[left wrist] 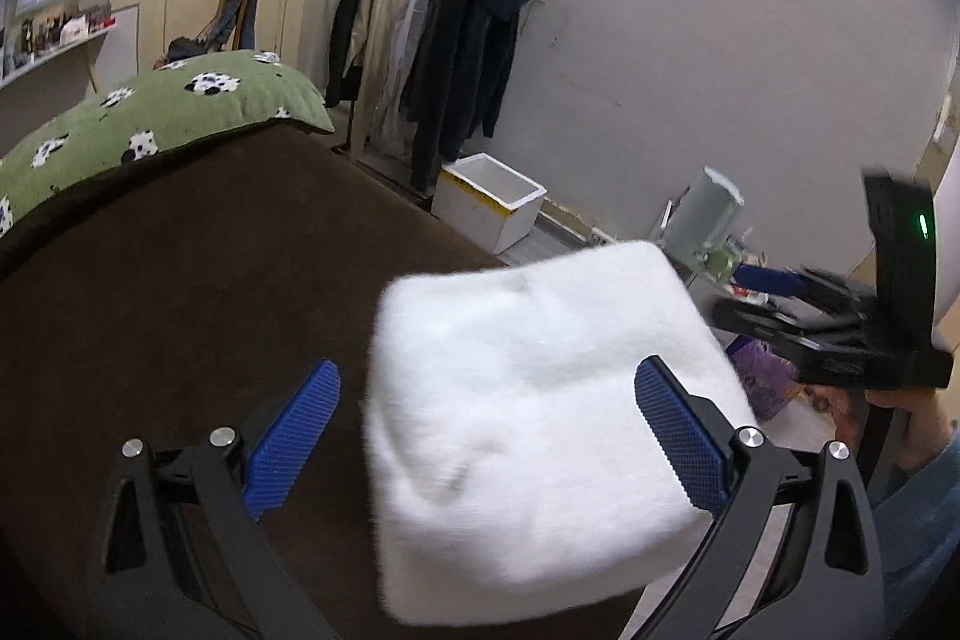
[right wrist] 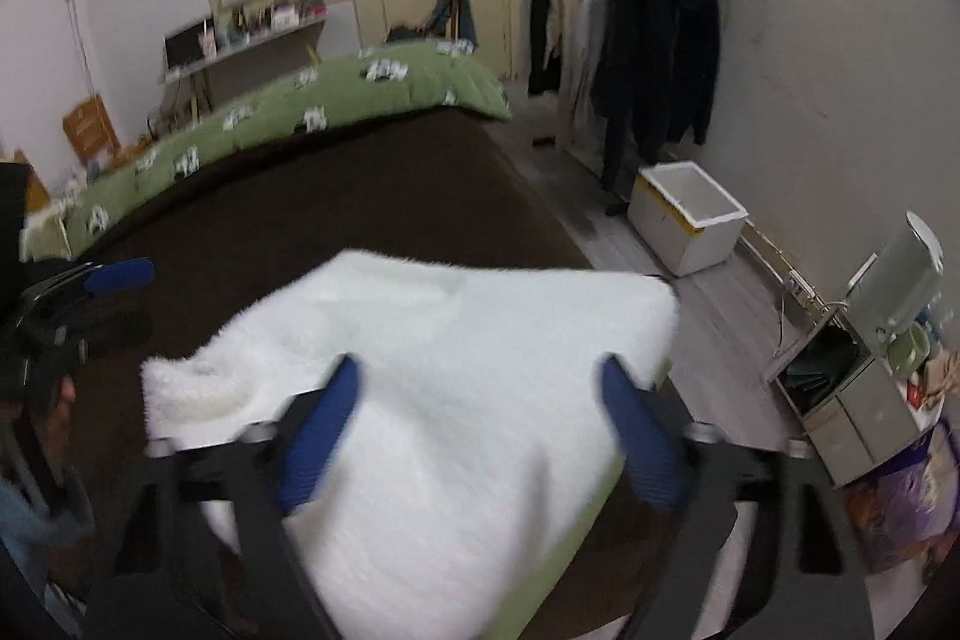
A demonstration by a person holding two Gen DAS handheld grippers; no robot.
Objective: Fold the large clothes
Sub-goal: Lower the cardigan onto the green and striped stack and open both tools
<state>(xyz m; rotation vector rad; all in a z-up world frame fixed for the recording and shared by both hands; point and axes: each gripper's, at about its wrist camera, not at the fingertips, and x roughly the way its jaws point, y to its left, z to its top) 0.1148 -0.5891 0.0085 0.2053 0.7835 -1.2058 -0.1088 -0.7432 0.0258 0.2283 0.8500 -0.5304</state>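
A white fluffy garment lies folded into a thick square on the brown bed cover, near the bed's right edge. My left gripper hovers over it with its blue pads wide open, and nothing is pressed between them. In the right wrist view the same garment fills the foreground, one rolled edge at its left. My right gripper hangs above it, blurred, with its jaws apart and its pads off the cloth. Each gripper shows at the edge of the other's view, the right gripper and the left gripper.
A green blanket with black-and-white prints lies along the far side of the bed. Beyond the bed stand a clothes rack with hanging coats and a white foam box on the floor. A low cabinet with a water dispenser stands at the right.
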